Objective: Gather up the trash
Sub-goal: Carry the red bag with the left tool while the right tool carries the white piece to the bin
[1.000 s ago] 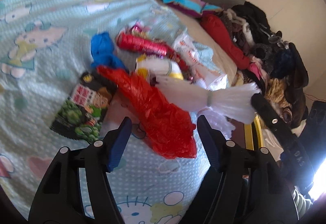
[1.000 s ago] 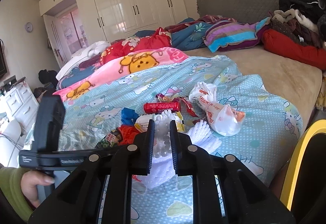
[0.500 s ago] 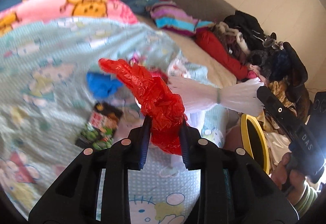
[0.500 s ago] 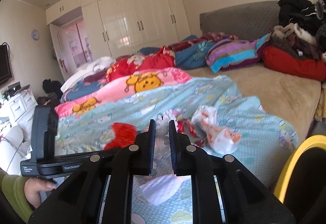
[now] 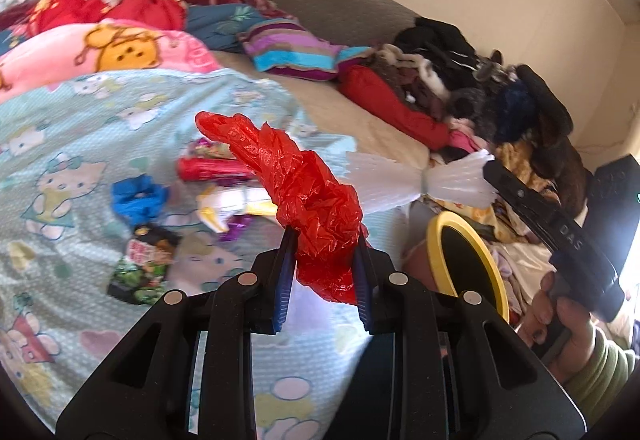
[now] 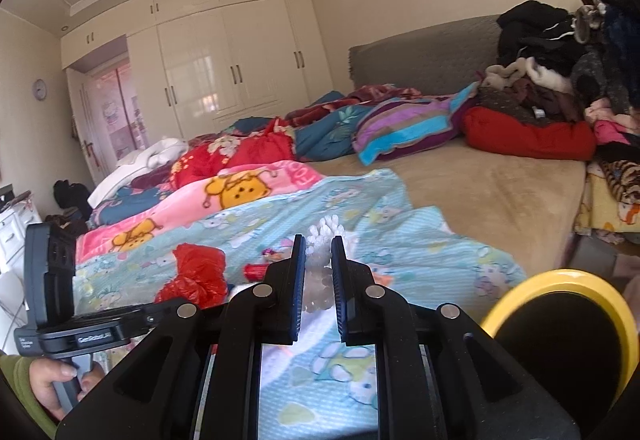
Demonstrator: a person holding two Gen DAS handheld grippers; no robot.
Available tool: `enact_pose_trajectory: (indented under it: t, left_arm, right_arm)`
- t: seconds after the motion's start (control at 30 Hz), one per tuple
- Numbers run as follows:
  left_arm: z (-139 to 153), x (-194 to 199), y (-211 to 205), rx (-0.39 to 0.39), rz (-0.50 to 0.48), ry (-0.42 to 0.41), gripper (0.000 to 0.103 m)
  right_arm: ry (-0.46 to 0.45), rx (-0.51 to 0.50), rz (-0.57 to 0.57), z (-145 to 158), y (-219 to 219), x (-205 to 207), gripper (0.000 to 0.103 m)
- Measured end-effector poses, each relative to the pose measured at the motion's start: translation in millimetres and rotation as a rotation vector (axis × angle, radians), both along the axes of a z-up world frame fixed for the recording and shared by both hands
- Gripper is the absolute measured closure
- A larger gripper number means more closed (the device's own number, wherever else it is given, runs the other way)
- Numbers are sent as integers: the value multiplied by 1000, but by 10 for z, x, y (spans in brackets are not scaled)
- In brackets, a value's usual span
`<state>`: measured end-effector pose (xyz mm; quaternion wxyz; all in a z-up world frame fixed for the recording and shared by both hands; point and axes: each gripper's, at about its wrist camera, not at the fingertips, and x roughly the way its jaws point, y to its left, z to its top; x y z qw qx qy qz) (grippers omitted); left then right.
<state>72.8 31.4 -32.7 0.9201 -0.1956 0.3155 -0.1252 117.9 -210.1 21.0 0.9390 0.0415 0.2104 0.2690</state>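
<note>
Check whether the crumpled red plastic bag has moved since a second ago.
Yes. The crumpled red plastic bag lay on the blue cartoon blanket; now it is lifted clear of it, pinched in the left gripper.

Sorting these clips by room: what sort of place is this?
A bedroom, most likely: a wide bed with a grey headboard, blankets and a wall of white wardrobes.

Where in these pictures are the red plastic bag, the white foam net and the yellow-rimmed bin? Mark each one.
red plastic bag (image 5: 316,200), left wrist view, crumpled middle above the fingers.
white foam net (image 5: 400,180), left wrist view, flared half left of its pinched waist.
yellow-rimmed bin (image 6: 560,278), right wrist view, top of rim.
</note>
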Motion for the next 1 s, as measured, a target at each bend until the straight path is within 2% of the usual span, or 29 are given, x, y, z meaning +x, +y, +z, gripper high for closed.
enact_pose_trajectory:
  t: [0.53,1.0]
  left_arm:
    - [69,-1,-658,44,-137,-33,83]
    - [107,44,-1080,77,-232,-50,83]
  right_arm:
    - [-18,-15,-110,87,-563,-151,90]
    - [17,-28,-223,74,-1101,-164,90]
